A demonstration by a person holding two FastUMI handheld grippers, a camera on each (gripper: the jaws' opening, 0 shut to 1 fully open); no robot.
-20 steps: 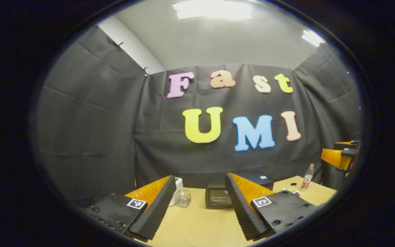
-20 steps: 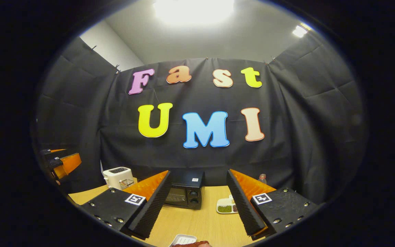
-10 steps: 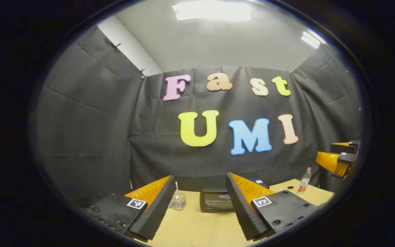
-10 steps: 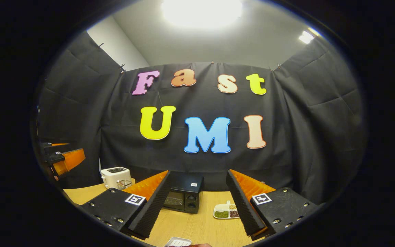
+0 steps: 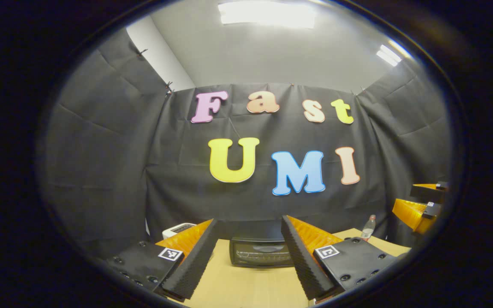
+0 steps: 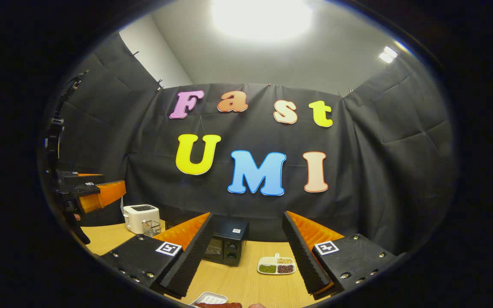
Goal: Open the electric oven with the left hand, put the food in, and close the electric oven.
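The closed electric oven [image 5: 263, 253] is seen straight ahead of the wide-open, empty left gripper [image 5: 248, 256] on the tabletop [image 5: 246, 286], while the right gripper [image 6: 246, 256] is also held open and empty, so the door handle could be missed on a misaligned approach.

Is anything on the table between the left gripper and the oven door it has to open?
Nothing visible: in the left gripper view, bare table lies between the open left gripper and the closed electric oven straight ahead.
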